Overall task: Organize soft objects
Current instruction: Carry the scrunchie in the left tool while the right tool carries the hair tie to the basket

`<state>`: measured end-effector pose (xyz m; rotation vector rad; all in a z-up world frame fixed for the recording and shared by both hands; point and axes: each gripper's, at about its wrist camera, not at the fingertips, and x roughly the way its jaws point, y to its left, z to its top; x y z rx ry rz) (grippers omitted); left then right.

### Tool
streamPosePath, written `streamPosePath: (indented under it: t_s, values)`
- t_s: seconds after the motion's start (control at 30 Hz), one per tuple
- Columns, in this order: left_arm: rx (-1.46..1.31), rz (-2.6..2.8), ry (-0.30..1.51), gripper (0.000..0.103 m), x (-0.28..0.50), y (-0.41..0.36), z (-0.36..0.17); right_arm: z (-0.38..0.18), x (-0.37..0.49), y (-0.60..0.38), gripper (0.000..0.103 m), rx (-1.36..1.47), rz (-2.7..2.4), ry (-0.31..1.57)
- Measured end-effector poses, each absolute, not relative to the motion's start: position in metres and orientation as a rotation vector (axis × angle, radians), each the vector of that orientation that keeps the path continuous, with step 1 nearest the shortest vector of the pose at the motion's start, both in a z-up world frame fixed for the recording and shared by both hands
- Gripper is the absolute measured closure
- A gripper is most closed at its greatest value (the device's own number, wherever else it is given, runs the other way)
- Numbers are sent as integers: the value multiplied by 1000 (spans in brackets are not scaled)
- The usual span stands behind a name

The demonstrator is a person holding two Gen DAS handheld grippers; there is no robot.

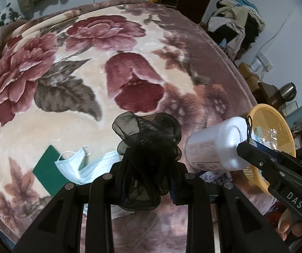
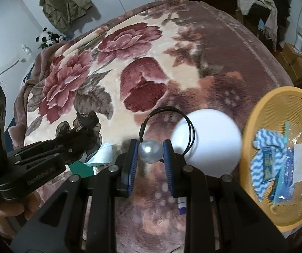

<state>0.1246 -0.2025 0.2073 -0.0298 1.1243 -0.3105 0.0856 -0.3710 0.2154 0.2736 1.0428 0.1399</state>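
My left gripper (image 1: 148, 168) is shut on a black sheer scrunchie (image 1: 148, 135), held above the floral blanket (image 1: 87, 73); it also shows at the left of the right wrist view (image 2: 81, 135). My right gripper (image 2: 150, 154) is shut on a pearl bead (image 2: 150, 150) of a black elastic hair tie (image 2: 190, 130), held above the blanket beside a white bottle (image 2: 210, 141). The right gripper shows in the left wrist view (image 1: 247, 147) with the bottle (image 1: 216, 145). A yellow mesh basket (image 2: 256, 113) at the right holds a blue-and-white cloth (image 2: 264, 160) and plastic packets.
A light blue face mask (image 1: 73, 164) and a green card (image 1: 47, 172) lie on the blanket below the left gripper. A clothes pile (image 1: 237, 21) and boxes stand beyond the bed's right edge. A jacket (image 2: 64, 4) hangs on the far wall near panda toys (image 2: 47, 38).
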Motion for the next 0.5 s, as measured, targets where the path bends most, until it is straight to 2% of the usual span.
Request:
streamPosePath:
  t_s: [0.5]
  values:
    - [50, -420, 1099, 73, 111, -295, 223, 216, 60, -457, 78, 358, 41, 1015]
